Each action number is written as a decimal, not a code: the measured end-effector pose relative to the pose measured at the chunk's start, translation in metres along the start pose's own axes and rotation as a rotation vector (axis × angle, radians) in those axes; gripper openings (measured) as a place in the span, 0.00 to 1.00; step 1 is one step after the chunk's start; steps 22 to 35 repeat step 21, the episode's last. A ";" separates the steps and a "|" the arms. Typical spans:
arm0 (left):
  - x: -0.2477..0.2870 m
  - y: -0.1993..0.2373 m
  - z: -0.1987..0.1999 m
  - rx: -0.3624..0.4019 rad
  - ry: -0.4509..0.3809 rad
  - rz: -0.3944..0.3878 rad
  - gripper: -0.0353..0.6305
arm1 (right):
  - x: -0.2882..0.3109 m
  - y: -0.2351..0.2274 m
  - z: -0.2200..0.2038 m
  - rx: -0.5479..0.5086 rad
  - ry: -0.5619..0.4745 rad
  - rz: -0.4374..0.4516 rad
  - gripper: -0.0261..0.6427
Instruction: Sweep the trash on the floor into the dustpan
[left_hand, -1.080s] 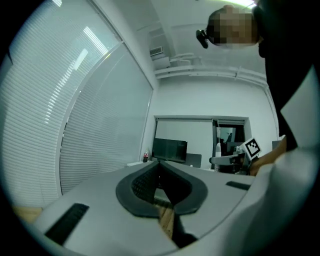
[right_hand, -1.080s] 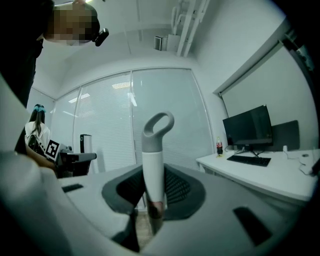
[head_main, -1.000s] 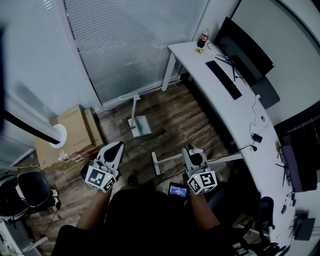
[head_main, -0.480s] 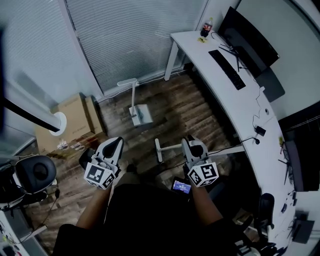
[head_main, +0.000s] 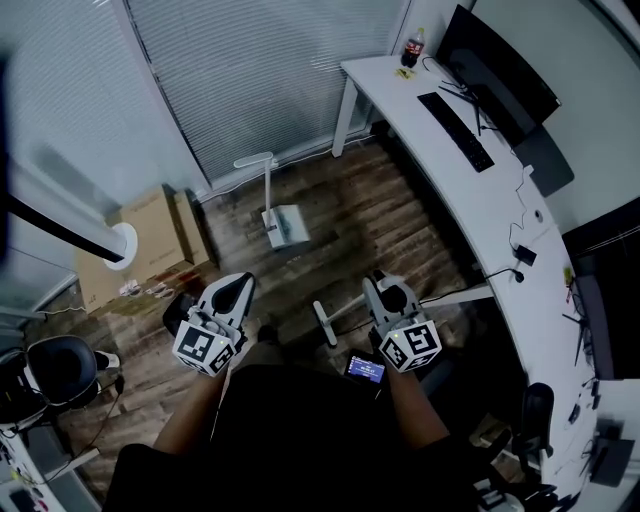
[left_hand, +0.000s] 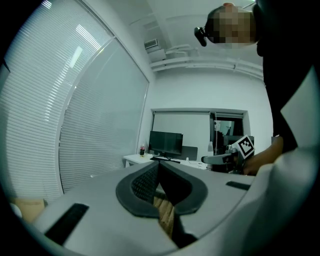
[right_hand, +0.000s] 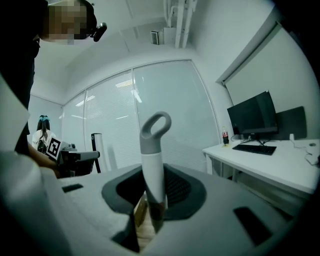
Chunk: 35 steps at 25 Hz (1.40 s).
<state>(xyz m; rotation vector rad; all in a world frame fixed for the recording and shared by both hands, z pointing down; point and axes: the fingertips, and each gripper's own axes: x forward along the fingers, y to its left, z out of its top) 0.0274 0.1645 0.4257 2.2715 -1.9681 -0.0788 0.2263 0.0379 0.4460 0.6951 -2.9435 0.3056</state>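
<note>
Left gripper and right gripper point forward over the wood floor in the head view. A white broom runs from the right one down to its head on the boards. Farther ahead the dustpan sits on the floor near the blinds, its handle upright; whether anything lies in it cannot be told. A closed cardboard box stands to the left, with small pale scraps on the floor just beside it. A bottle of dark drink stands at the far corner of the bench.

Left gripper view: the left gripper has its jaws pressed together, nothing between them.

Right gripper view: the right gripper pinches the broom by its white shaft, and the grey loop at its end rises above the jaws.
</note>
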 end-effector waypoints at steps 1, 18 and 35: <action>-0.001 0.001 -0.001 -0.006 0.000 0.004 0.05 | 0.000 0.001 0.001 0.000 -0.002 0.004 0.17; -0.002 -0.007 -0.017 -0.039 0.049 -0.003 0.05 | 0.004 0.004 -0.004 0.026 -0.017 0.001 0.17; 0.000 -0.010 -0.019 -0.036 0.054 -0.015 0.05 | 0.000 0.000 -0.007 0.023 -0.010 -0.003 0.17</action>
